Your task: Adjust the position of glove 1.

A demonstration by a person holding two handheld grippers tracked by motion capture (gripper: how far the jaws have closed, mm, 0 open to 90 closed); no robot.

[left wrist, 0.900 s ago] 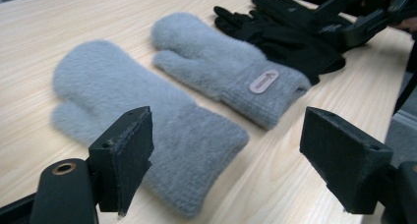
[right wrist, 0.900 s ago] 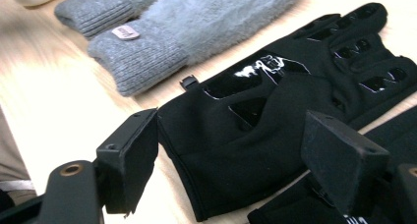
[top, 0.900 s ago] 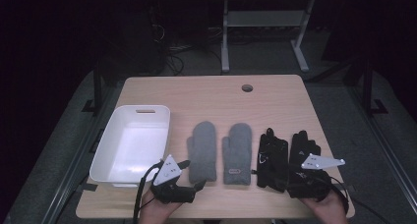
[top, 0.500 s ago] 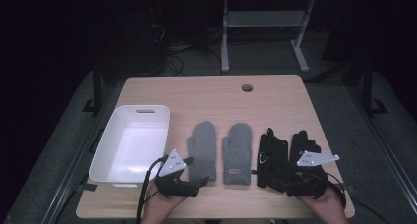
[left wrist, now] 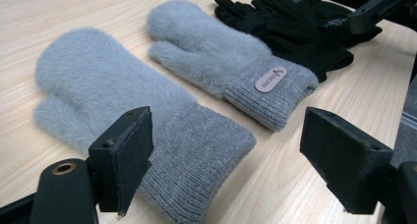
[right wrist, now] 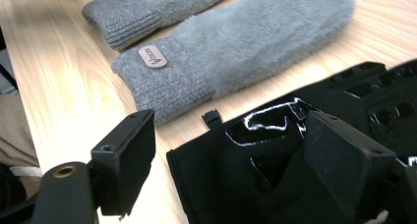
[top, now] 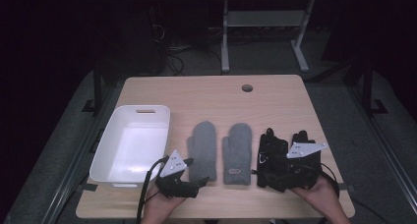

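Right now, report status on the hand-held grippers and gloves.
Left hand-held gripper open at grey mitten cuff. Right hand-held gripper open over black glove. Nothing held, nothing in the way.

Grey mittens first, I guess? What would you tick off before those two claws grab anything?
1. Left claw open: ok, jaws stand wide apart.
2. Left claw lined up: ok, the knit cuff of the nearer grey mitten lies between its jaws, untouched.
3. Right claw open: ok, nothing pinched.
4. Right claw lined up: ok, it sits over the cuff of a black glove.
5. White bin ready: ok, it looks empty and stands left of the mittens.
6. Gloves lying separate: the labelled grey mitten lies apart from the other; whether the black gloves overlap, cannot tell.
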